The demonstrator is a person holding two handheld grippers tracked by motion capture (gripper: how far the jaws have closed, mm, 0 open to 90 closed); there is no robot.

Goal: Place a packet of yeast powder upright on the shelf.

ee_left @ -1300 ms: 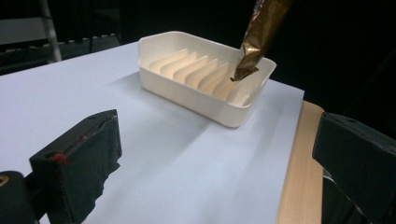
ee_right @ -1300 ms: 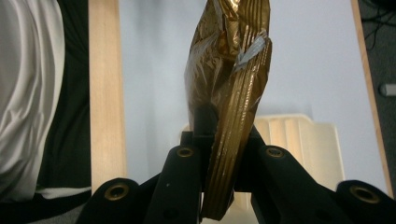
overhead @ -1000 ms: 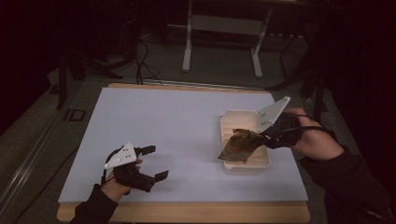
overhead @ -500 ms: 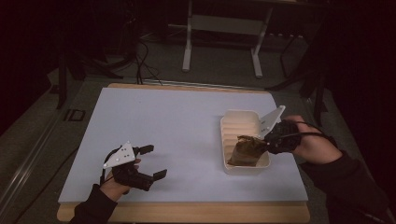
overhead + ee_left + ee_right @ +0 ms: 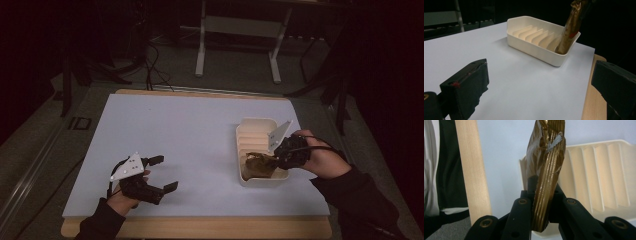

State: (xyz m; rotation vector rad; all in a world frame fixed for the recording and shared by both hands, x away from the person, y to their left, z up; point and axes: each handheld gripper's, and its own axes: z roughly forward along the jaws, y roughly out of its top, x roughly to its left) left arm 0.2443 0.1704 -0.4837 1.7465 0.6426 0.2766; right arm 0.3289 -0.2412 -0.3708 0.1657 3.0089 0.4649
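Observation:
A cream ribbed tray (image 5: pixel 254 129) stands on the white table sheet at the right; the same tray (image 5: pixel 524 37) and its ribs (image 5: pixel 609 175) appear in both gripper views. My right gripper (image 5: pixel 280 157) is shut on a flat gold-brown foil packet (image 5: pixel 257 166), whose lower end sits inside the tray's near end. The packet (image 5: pixel 546 172) is clamped edge-on between the black jaws and stands tilted in the tray as the packet (image 5: pixel 570 30) in the left gripper view. My left gripper (image 5: pixel 162 174) rests open on the sheet at the front left, with nothing between its fingers (image 5: pixel 466 85).
The wooden table edge (image 5: pixel 200 227) runs along the front, beyond the white sheet (image 5: pixel 185 130). A metal frame with legs (image 5: pixel 237 30) stands on the floor behind the table. Cables lie on the dark floor at the back left.
My right gripper has come down and toward the front with the packet, bringing its lower end into the tray. The left gripper has stayed where it was.

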